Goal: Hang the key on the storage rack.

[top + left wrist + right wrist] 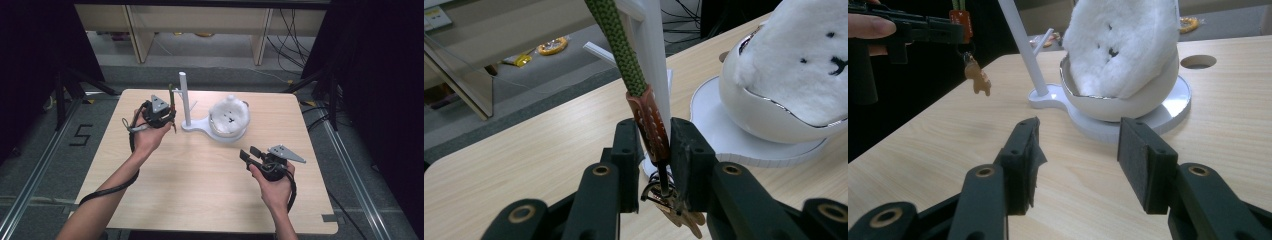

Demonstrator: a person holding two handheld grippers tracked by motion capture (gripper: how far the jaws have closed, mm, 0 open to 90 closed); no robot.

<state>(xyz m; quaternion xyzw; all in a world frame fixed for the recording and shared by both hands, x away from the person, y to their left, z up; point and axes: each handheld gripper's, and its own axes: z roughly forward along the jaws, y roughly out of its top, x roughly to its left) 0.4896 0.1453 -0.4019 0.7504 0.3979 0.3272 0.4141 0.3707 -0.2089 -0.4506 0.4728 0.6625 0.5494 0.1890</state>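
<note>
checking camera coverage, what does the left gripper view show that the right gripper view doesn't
Left gripper view: the brown leather end of the green strap, up close in the left claw. Right gripper view: the open right claw, a brown charm dangling whole, a round table hole. Both: white post, white bowl, fluffy toy, wooden table.

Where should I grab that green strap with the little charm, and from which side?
Grip the brown sleeve at the green strap's lower end, just above the charm, jaws closing from either flat side. It is stiffer there; the left gripper already straddles that spot.
</note>
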